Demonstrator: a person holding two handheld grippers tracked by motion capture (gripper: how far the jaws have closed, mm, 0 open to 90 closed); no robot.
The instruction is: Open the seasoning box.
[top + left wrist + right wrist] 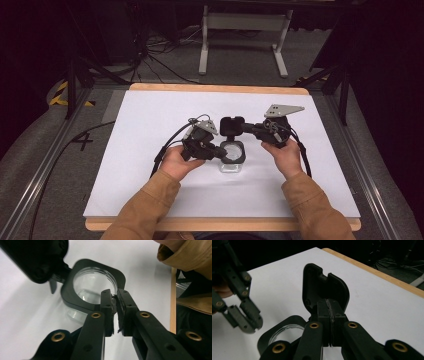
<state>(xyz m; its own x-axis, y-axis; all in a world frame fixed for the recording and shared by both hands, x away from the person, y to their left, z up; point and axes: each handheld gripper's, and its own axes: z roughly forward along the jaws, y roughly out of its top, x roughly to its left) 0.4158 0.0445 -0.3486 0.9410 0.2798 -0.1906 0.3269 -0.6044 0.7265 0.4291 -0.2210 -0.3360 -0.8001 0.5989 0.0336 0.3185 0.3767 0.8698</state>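
A small clear jar (231, 165) stands mid-table with a black square collar (75, 300) around its round mouth. The jar's black hinged lid (324, 287) is swung up and back. My right gripper (329, 305) is shut on that lid's edge and reaches in from the right (248, 128). My left gripper (114, 293) is at the near corner of the collar with its jaws a narrow gap apart, and the pads are not pressing on it. In the right gripper view the left gripper (247, 322) hangs just beside the collar (279, 326).
The white sheet (150, 120) covers the wooden table top (220, 88). A tan sleeve (190, 255) is close by on the right of the left gripper view. Cables (165, 147) trail from both grippers. A white frame (240, 30) stands on the floor behind.
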